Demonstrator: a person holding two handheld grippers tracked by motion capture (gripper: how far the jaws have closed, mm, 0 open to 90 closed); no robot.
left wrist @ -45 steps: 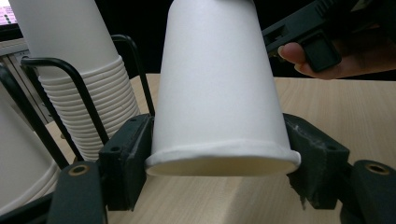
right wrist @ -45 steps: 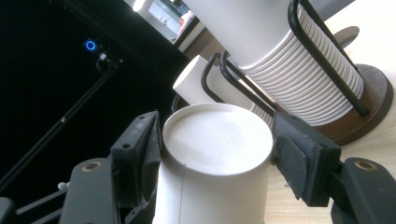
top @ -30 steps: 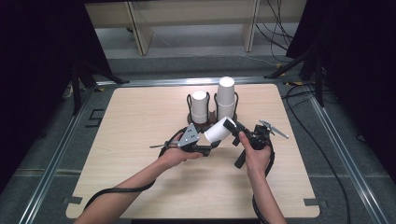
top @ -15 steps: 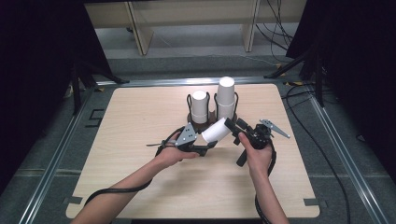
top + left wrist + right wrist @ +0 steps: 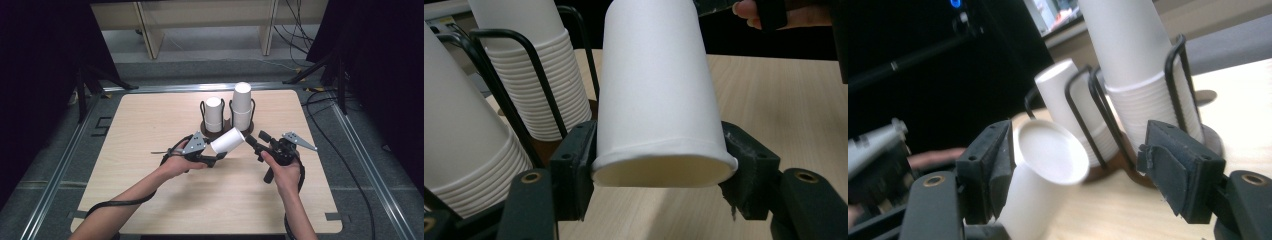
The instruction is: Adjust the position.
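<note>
The left claw (image 5: 220,156) pinches a single paper cup (image 5: 227,141) by its open rim end, pads pressed on both sides. The cup's long axis runs away from that claw, up and toward the right claw (image 5: 251,142), closed base leading. The right claw stands spread, its jaws having just been opening; in the right gripper view the cup's base (image 5: 1050,150) lies just inside its left jaw, nothing pressing it. The cup holder (image 5: 227,125) with its stacks stands just beyond both, on the table (image 5: 150,125).
</note>
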